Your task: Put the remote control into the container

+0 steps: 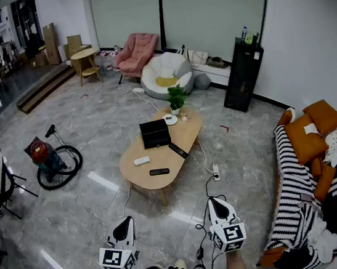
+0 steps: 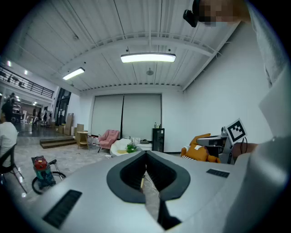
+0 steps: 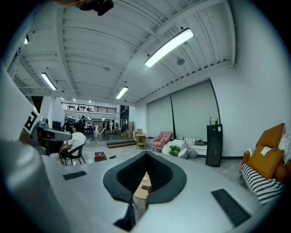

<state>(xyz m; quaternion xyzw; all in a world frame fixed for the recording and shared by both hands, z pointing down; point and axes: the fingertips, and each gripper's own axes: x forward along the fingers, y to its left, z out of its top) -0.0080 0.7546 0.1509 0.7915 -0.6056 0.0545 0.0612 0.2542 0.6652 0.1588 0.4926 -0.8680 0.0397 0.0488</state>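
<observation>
Head view: left claw [image 1: 125,221], right claw [image 1: 215,201] closed, empty; cable [image 1: 207,182] lies before table [image 1: 161,160].

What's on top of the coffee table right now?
On the table: a black container, a white remote, a black remote at the near edge, a second black remote, a potted plant and a white round item. The container's dark inside hides any contents.
</observation>
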